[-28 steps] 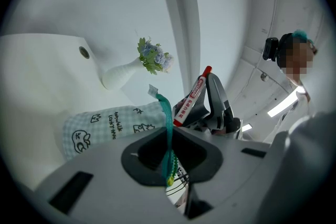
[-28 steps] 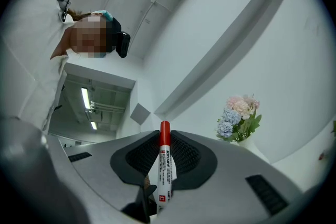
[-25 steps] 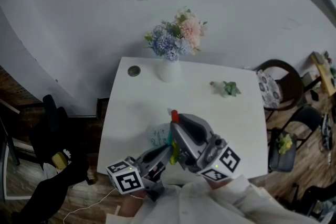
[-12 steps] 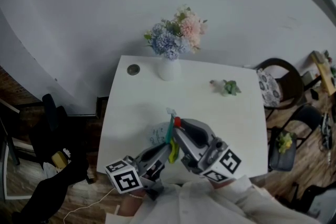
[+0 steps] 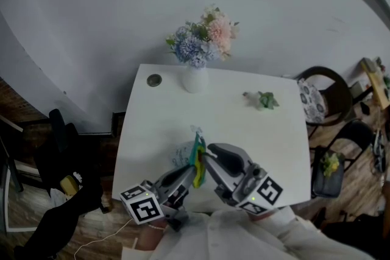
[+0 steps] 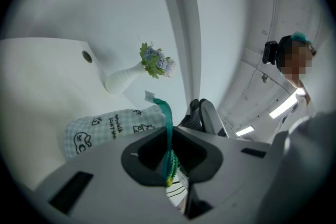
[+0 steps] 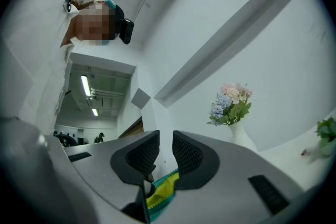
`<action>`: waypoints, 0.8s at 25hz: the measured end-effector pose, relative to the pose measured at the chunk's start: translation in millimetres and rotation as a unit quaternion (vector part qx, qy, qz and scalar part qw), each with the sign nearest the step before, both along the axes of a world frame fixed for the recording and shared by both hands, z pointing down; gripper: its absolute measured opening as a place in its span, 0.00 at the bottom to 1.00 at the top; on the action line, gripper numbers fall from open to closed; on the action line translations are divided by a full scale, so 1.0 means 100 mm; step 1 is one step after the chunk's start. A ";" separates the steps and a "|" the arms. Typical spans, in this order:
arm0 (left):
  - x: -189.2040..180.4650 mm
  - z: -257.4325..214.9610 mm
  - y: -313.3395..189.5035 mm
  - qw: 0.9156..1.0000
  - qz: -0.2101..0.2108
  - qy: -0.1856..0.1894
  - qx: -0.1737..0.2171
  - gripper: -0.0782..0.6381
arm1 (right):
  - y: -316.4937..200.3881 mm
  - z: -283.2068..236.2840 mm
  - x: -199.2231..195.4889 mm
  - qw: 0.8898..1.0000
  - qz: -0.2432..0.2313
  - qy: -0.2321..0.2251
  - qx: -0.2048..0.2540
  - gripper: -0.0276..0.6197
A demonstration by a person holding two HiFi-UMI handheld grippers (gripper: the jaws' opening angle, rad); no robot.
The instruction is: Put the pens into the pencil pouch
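Observation:
The pencil pouch, pale checked cloth with a green zipper and yellow lining, hangs over the table's near part. My left gripper is shut on its zipper edge; in the left gripper view the green strip runs between the jaws and the pouch hangs beyond. My right gripper sits at the pouch's mouth from the right. Its jaws stand a little apart, with a dark slim pen under them and the yellow lining just below. The pen's red end is hidden.
On the white table, a white vase of flowers stands at the far edge, a small round dark thing left of it, a small green toy plant at right. Chairs stand beyond the right edge.
My right gripper has come down and nearer to the pouch's mouth. The red end of the pen, seen above the pouch before, has sunk out of sight. The left gripper kept still.

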State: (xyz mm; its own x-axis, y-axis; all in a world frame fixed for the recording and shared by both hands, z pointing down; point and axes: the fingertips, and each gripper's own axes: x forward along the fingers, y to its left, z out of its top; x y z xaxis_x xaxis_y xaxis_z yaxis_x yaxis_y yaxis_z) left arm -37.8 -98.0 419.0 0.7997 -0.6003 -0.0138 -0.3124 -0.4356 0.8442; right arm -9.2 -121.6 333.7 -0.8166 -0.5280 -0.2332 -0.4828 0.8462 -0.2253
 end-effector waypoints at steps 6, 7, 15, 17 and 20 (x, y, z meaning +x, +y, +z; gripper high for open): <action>-0.03 -0.01 -0.01 1.000 -0.001 -0.005 0.004 0.16 | 0.01 0.06 0.02 1.000 0.005 0.021 -0.005 0.14; -0.03 -0.01 -0.01 1.000 0.000 -0.009 0.007 0.16 | 0.01 0.08 0.01 0.999 0.004 0.032 -0.004 0.14; -0.11 -0.04 -0.10 0.996 0.012 -0.074 0.045 0.16 | 0.05 0.21 0.00 0.996 0.008 0.091 0.005 0.14; -0.14 -0.04 -0.13 0.994 0.014 -0.096 0.055 0.16 | 0.05 0.21 0.00 0.994 0.010 0.105 0.016 0.13; -0.16 -0.03 -0.16 0.989 0.021 -0.131 0.071 0.16 | 0.06 0.30 0.02 0.990 0.016 0.140 0.004 0.12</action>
State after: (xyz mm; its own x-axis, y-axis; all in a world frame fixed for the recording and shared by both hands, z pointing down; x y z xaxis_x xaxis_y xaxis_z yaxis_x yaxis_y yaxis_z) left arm -53.5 -113.8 415.9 0.8113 -0.5729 0.1160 -0.4916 -0.5613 0.6657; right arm -7.5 -115.5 363.2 -0.8323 -0.5543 -0.0045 -0.5526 0.8303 -0.0725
